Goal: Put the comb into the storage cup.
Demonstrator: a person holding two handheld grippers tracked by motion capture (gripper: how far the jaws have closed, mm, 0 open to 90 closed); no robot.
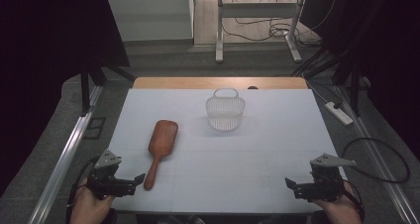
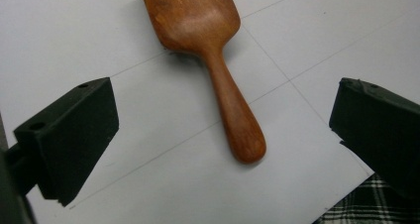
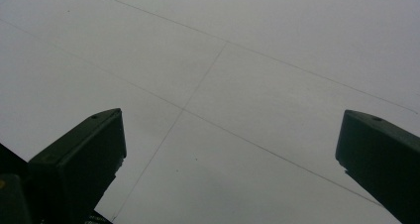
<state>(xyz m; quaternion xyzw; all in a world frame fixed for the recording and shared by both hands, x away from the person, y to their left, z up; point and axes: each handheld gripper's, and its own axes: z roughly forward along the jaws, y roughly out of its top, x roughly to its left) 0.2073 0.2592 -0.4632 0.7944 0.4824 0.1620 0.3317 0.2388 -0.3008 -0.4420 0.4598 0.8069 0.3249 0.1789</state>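
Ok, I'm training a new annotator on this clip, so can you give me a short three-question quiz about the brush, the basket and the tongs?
1. True or false: the left tongs are shut on the wooden hairbrush.
2. Which lies nearer the person: the hairbrush or the white mesh basket?
3. Multiple choice: the right tongs are
A. holding the basket
B. open over the bare white table
C. touching the hairbrush

Key:
1. False. Their jaws stand wide apart, with the brush handle lying between and ahead of them, untouched.
2. The hairbrush; the basket sits farther back, nearer the table's far edge.
3. B
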